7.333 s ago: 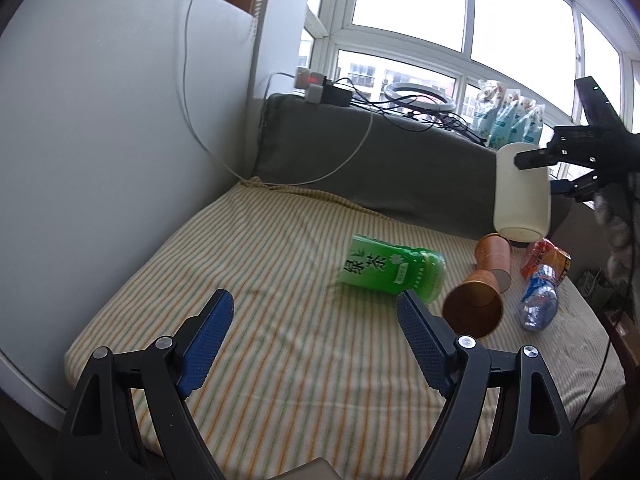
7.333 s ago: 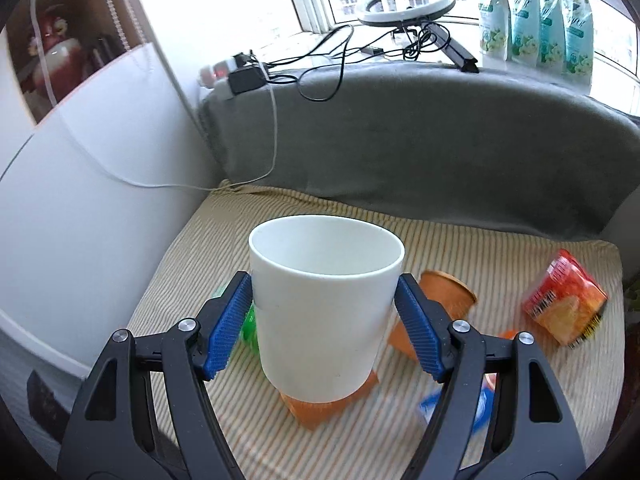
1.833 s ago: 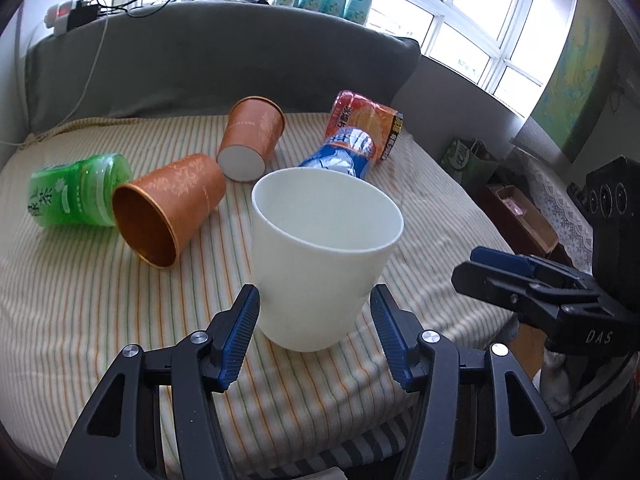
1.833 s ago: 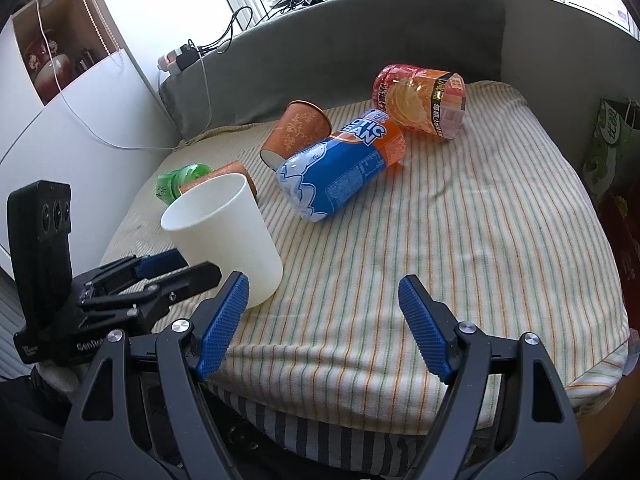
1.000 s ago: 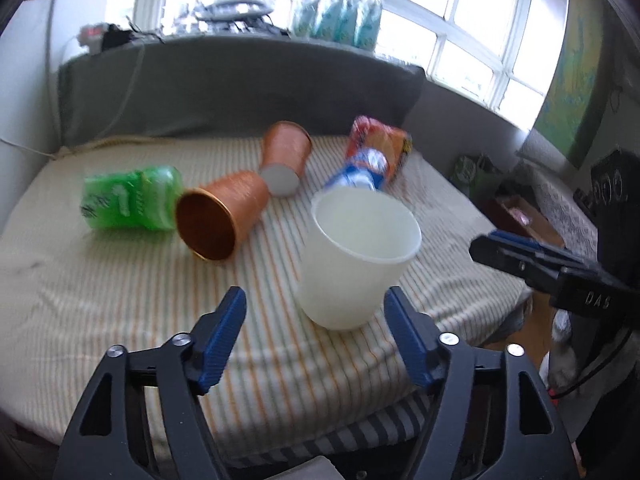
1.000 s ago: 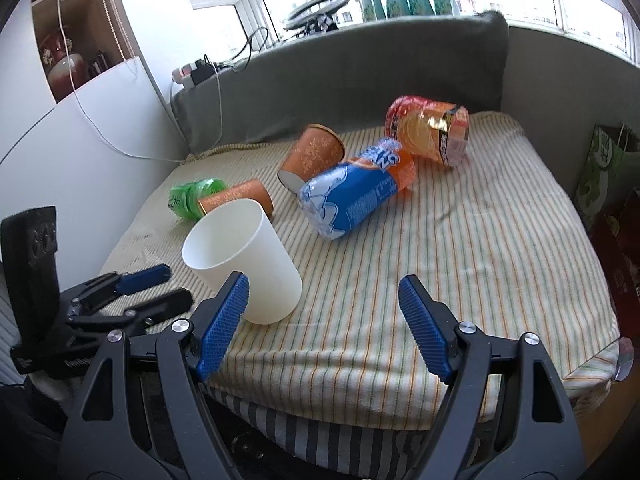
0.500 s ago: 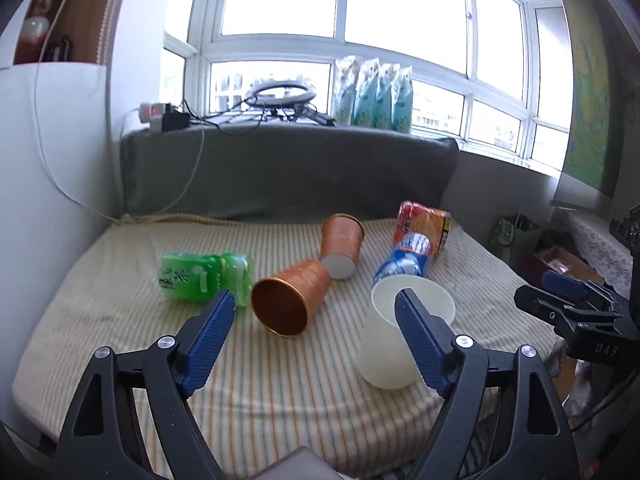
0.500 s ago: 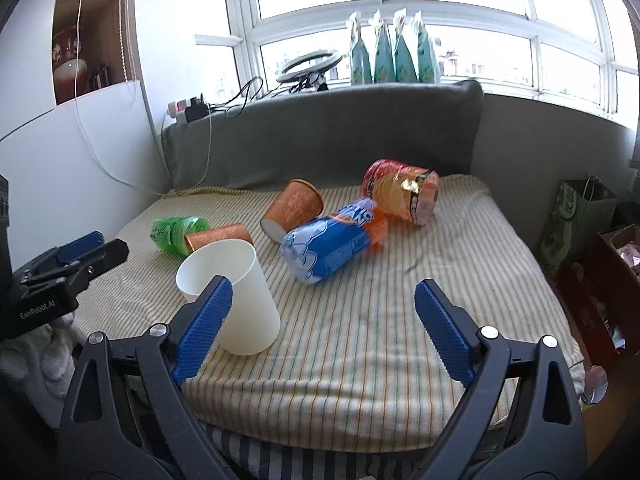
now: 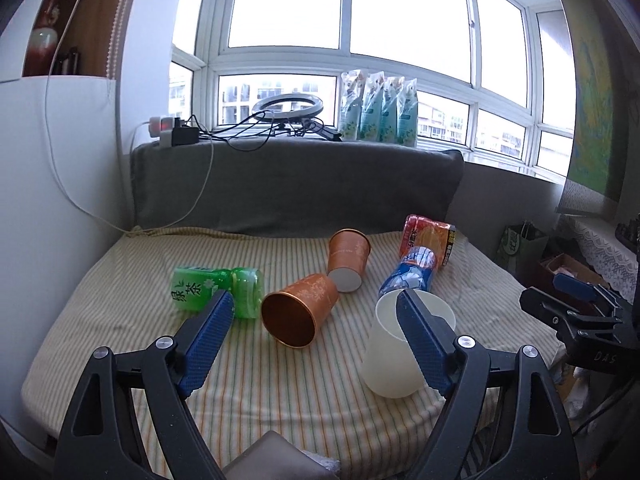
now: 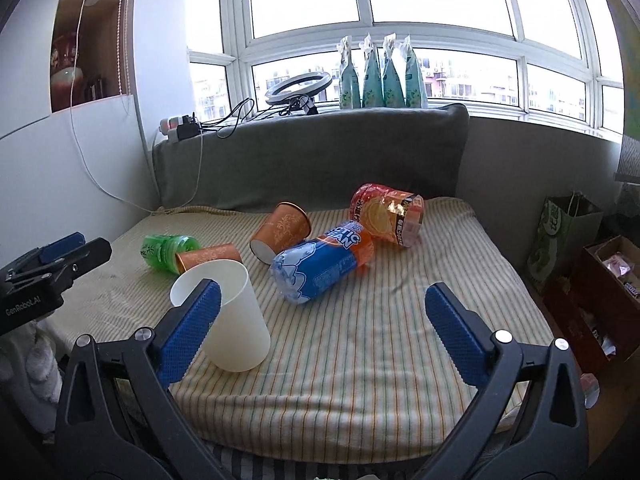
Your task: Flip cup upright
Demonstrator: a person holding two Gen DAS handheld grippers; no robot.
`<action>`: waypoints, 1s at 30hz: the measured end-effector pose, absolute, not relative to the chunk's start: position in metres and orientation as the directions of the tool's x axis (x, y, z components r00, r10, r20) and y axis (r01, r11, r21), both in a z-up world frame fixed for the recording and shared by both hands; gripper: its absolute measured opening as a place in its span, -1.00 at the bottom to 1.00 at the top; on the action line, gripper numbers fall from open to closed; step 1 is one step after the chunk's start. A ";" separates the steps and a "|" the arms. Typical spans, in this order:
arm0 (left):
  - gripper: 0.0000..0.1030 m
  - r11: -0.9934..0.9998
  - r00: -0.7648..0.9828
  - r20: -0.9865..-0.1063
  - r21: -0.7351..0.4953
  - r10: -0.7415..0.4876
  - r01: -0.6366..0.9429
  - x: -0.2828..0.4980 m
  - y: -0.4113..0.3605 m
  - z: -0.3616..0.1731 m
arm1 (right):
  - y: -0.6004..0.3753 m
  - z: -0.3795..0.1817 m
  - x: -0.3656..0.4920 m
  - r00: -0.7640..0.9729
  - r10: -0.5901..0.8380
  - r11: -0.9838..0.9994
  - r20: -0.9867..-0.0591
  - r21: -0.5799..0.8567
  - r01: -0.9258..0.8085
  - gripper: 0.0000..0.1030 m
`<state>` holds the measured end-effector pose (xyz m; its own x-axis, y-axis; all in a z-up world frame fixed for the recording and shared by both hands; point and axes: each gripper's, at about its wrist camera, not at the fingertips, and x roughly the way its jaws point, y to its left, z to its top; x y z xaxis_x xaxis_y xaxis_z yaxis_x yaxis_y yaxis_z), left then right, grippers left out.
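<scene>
White cup (image 10: 228,312) stands upright, untouched beyond both grippers' fingers (image 9: 208,336).

A striped mattress (image 10: 380,344) carries everything; a white cup (image 10: 234,316) stands upright near its front edge; two orange cups (image 9: 304,308) (image 9: 347,254), a green bottle (image 9: 208,292), a blue bottle (image 10: 320,266) and a snack canister (image 10: 386,210) lie on their sides.

The white cup (image 10: 230,316), earlier carried in the right gripper (image 10: 320,320) and then clasped by the left gripper (image 9: 312,332), has been released and set upright near the front edge of the striped cushion (image 10: 380,320). Both grippers have been spread wide and drawn back from it.
</scene>
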<state>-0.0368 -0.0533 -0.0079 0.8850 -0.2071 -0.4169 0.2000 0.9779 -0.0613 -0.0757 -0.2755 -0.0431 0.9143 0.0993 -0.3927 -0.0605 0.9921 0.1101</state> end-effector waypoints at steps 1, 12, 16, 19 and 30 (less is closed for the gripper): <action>0.62 0.978 0.884 -0.418 -0.061 -0.208 0.201 -0.037 -0.053 -0.008 | -0.276 -0.043 -0.076 0.915 0.098 0.992 -0.391 0.111 -0.059 1.00; 0.62 0.978 0.885 -0.419 -0.059 -0.204 0.198 -0.036 -0.054 -0.007 | -0.277 -0.041 -0.076 0.915 0.094 0.992 -0.393 0.109 -0.055 1.00; 0.62 0.979 0.886 -0.417 -0.060 -0.203 0.196 -0.036 -0.055 -0.007 | -0.277 -0.042 -0.075 0.915 0.093 0.993 -0.392 0.108 -0.055 1.00; 0.62 0.979 0.887 -0.416 -0.062 -0.201 0.193 -0.036 -0.054 -0.007 | -0.278 -0.042 -0.075 0.915 0.094 0.992 -0.391 0.110 -0.055 1.00; 0.62 0.980 0.889 -0.413 -0.060 -0.199 0.192 -0.036 -0.053 -0.007 | -0.279 -0.043 -0.073 0.912 0.090 0.993 -0.400 0.109 -0.050 1.00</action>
